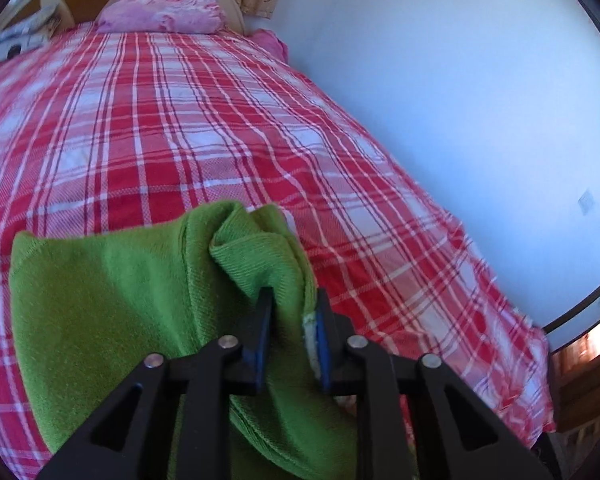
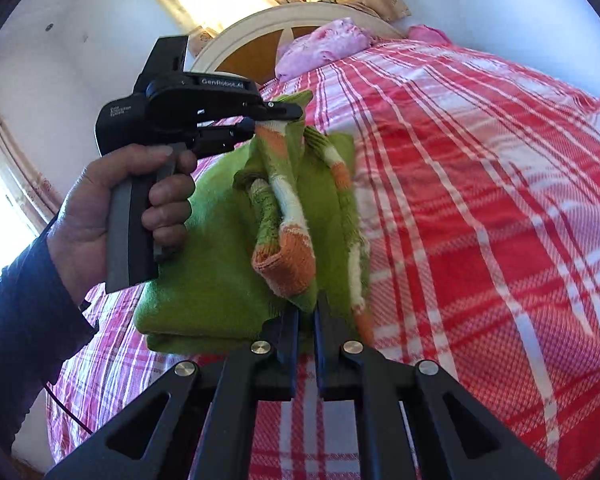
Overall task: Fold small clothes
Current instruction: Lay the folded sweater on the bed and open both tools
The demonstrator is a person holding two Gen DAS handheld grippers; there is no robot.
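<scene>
A green sweater [image 2: 204,264] with orange and white stripes hung above a red checked bedspread [image 2: 480,208], stretched between two tongs. The right gripper [image 2: 307,312] was clamped on its lower edge. The left gripper [image 2: 276,118], in a person's hand [image 2: 112,204], pinched its upper end, jaws narrow.

Black left gripper [image 2: 278,118] with white lettering, grey grip, silver screws, blue-lined jaws, seemingly navy sleeve [image 2: 24,304]
</scene>
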